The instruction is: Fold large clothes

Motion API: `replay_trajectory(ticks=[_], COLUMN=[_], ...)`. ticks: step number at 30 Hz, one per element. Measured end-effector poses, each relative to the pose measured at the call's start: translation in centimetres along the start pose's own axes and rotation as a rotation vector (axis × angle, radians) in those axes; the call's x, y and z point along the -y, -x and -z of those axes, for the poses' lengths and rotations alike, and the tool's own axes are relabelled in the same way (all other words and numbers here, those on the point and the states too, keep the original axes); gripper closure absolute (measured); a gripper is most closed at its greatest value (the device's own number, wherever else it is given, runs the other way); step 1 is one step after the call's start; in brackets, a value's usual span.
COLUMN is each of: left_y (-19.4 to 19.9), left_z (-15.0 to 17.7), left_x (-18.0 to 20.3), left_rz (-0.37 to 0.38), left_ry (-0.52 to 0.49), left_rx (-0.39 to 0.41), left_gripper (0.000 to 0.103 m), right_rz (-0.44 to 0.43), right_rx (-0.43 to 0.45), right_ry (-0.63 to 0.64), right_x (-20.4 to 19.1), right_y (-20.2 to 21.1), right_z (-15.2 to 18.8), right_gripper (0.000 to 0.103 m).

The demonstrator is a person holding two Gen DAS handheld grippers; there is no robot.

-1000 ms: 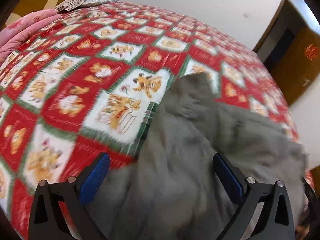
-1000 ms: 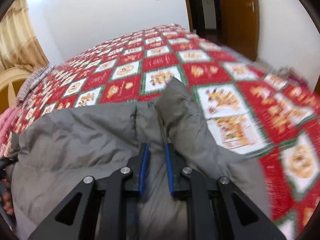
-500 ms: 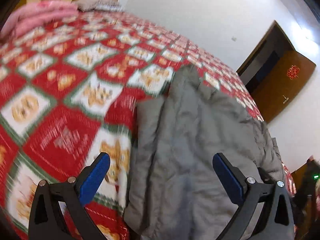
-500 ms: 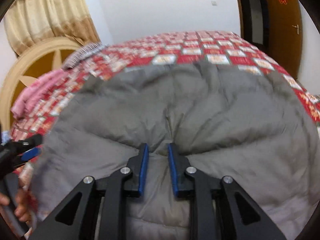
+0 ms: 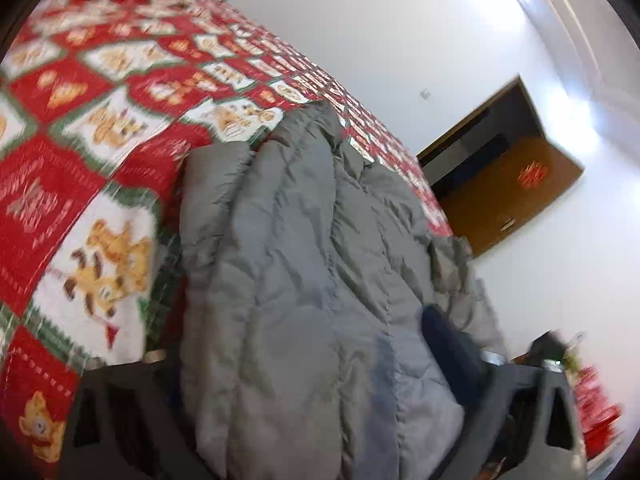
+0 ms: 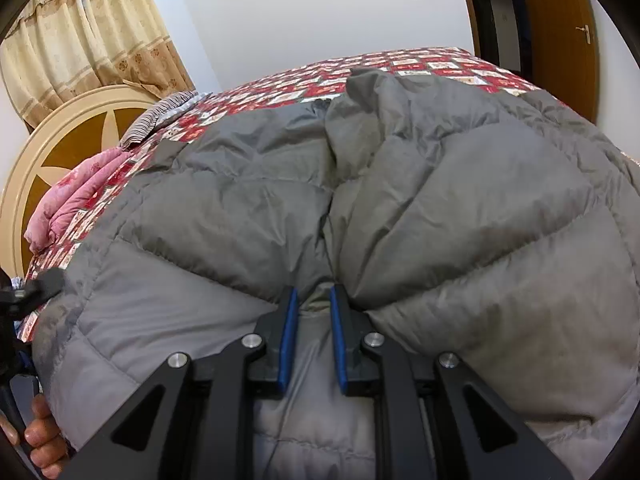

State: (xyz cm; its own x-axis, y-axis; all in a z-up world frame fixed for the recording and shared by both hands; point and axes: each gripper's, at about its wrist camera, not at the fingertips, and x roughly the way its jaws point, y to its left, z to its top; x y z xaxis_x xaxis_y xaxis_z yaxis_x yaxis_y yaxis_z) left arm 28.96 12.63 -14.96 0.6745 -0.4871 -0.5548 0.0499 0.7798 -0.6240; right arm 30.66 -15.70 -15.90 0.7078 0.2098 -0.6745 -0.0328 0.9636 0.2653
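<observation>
A grey puffy jacket (image 5: 304, 220) lies spread on a bed with a red, white and green patterned cover (image 5: 80, 160). My left gripper (image 5: 304, 332) straddles the jacket's near edge and its jaws are closing. The padding fills the gap between them and hides the left pad. The right blue pad (image 5: 436, 332) sits against the fabric. In the right wrist view the jacket (image 6: 460, 200) fills most of the picture. My right gripper (image 6: 314, 292) is closing tighter on a pinched fold at the jacket's near hem. The other gripper (image 6: 40, 284) and a hand (image 6: 40, 440) show at that view's left edge.
A pink quilt (image 6: 76, 188) and a striped pillow (image 6: 160, 116) lie at the bed's head, below a round cream headboard (image 6: 68, 136) and beige curtains (image 6: 80, 32). A brown door (image 6: 560, 20) stands open past the bed's far right corner. The bed cover (image 6: 420, 66) shows beyond the jacket.
The left view has swung right along the bed, and the jacket now lies between that gripper's fingers, which have come slightly inward. The right gripper swung left over the jacket, its pads narrowing on the fold.
</observation>
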Motion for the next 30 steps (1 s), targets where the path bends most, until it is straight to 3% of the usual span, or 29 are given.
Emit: replay_trajectory(ticks=[2, 3, 8, 12, 16, 17, 19, 25, 30], left_y=[-0.7, -0.6, 1.2, 2.1, 1.8, 1.5, 0.7, -4.3, -9.8], left_z=[-0.3, -0.4, -1.2, -1.1, 1.5, 2.4, 3.9, 9.9, 16.7], left_x=[0.7, 1.0, 6.4, 13.8, 21.0, 22.7, 25.1, 29.8, 31.0], left_rz=[0.004, 0.017, 0.008, 0.033, 0.007, -0.001, -0.006, 0.009, -0.012], left_ry=[0.006, 0.008, -0.164, -0.365, -0.598, -0.661, -0.757, -0.956, -1.098], left_rx=[-0.019, -0.014, 0.037, 0.074, 0.087, 0.093, 0.089, -0.006, -0.113], left_gripper=[0.067, 0.075, 0.083, 0.083, 0.083, 0.083, 0.083, 0.083, 0.083], right_rz=[-0.011, -0.020, -0.086, -0.167, -0.266, -0.307, -0.349, -0.181, 0.004], right_rx=[-0.014, -0.022, -0.041, -0.066, -0.137, -0.144, -0.114, 0.040, 0.091], right_ry=[-0.011, -0.025, -0.141, -0.217, -0.262, -0.290, -0.334, -0.303, -0.339], right_x=[0.2, 0.4, 1.8, 3.0, 4.3, 5.1, 7.2, 14.8, 21.4], right_y=[0.0, 0.0, -0.1, -0.1, 0.5, 1.0, 3.5, 13.8, 18.5], right_z=[-0.1, -0.1, -0.2, -0.2, -1.5, -1.7, -2.2, -2.2, -0.1], right_gripper=[0.086, 0.086, 0.086, 0.086, 0.085, 0.081, 0.080, 0.077, 0.076])
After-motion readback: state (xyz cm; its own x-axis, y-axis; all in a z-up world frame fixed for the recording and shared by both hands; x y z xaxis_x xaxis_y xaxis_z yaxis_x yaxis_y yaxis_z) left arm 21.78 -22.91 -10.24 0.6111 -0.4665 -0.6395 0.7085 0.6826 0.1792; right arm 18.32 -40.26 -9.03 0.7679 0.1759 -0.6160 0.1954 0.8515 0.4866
